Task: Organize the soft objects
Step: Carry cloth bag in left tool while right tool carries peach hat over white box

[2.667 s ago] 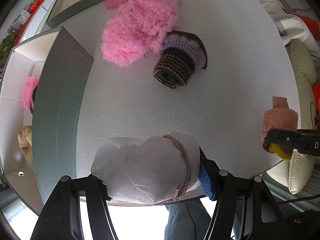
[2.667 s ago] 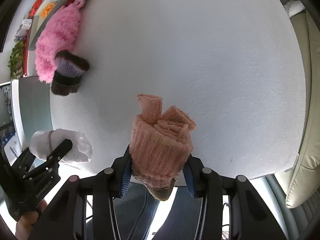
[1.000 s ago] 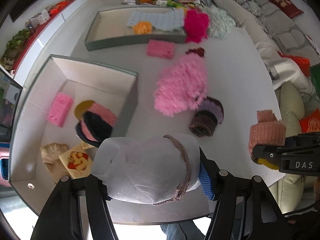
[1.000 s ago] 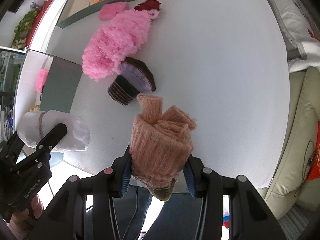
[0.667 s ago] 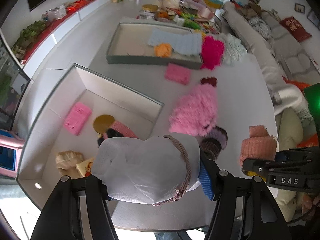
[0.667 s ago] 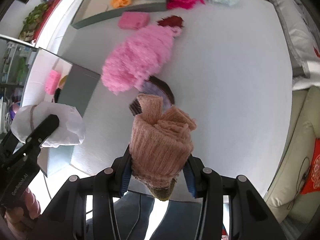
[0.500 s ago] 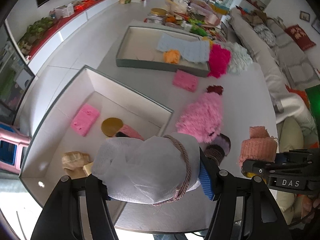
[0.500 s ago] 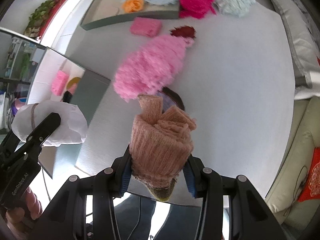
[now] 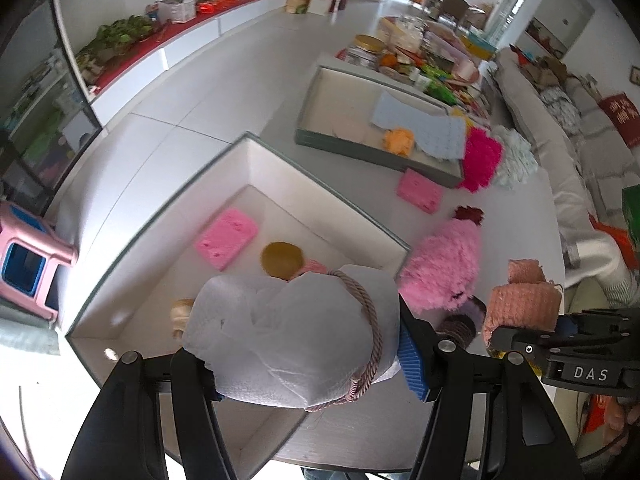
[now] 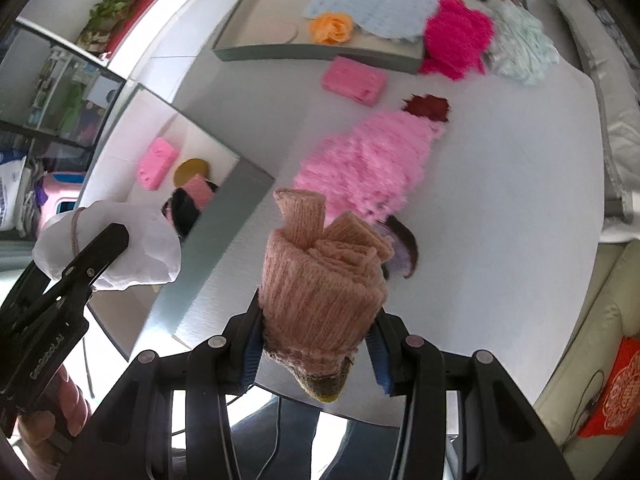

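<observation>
My left gripper (image 9: 304, 356) is shut on a white drawstring pouch (image 9: 292, 336) with a pink cord, held above the near corner of a white-lined open box (image 9: 320, 204). The pouch also shows in the right wrist view (image 10: 132, 240). My right gripper (image 10: 316, 344) is shut on a rolled peach knit sock (image 10: 320, 280), held above the white table (image 10: 520, 160); it shows at the right of the left wrist view (image 9: 520, 304). A fluffy pink slipper (image 10: 368, 164) and a purple-brown knit hat (image 10: 404, 252) lie on the table below.
The box holds a pink sponge (image 9: 226, 238), a yellow disc (image 9: 282, 258) and a pink-black knit item (image 10: 192, 196). A grey tray (image 10: 320, 54) at the back holds an orange flower and blue cloth. A pink sponge (image 10: 354, 80), magenta fluff (image 10: 456, 40) and pale green cloth (image 10: 520, 44) lie nearby.
Both grippers have risen and drawn back from the table with their loads. The left gripper has swung left, so the open box now lies under the pouch.
</observation>
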The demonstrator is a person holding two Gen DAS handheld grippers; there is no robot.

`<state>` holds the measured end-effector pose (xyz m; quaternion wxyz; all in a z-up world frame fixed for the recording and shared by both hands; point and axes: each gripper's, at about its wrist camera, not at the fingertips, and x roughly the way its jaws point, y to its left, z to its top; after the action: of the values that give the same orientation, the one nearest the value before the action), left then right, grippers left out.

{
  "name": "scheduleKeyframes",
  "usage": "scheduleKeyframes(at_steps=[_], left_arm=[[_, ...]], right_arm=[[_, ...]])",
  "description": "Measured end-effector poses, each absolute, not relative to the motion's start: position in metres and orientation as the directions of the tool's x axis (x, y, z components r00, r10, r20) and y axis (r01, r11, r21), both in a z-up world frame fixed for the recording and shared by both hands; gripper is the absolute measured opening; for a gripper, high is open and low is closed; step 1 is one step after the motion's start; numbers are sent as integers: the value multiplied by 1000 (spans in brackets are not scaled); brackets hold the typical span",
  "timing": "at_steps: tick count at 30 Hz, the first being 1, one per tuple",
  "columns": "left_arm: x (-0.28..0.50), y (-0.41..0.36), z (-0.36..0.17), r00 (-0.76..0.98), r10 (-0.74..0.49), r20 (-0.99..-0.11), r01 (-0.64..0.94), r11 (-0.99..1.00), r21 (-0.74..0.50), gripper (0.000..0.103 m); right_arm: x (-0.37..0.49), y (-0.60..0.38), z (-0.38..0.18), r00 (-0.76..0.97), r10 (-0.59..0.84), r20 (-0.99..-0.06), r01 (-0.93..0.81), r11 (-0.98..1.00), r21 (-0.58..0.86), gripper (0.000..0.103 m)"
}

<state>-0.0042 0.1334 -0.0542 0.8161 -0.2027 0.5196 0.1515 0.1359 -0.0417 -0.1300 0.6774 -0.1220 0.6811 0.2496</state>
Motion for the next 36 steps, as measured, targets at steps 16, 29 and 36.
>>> scheduleKeyframes(at_steps=[16, 29, 36], left_arm=[[-48, 204, -55, 376, 152, -914, -643, 753, -140, 65], [-57, 217, -73, 334, 158, -929, -683, 720, -124, 65], [-57, 223, -80, 326, 157, -932, -693, 710, -123, 65]], right_arm=[[127, 31, -112, -52, 210, -976, -626, 755, 195, 49], [114, 90, -109, -73, 221, -973, -701, 682, 208, 49], [112, 107, -115, -75, 206, -976, -717, 669, 196, 49]])
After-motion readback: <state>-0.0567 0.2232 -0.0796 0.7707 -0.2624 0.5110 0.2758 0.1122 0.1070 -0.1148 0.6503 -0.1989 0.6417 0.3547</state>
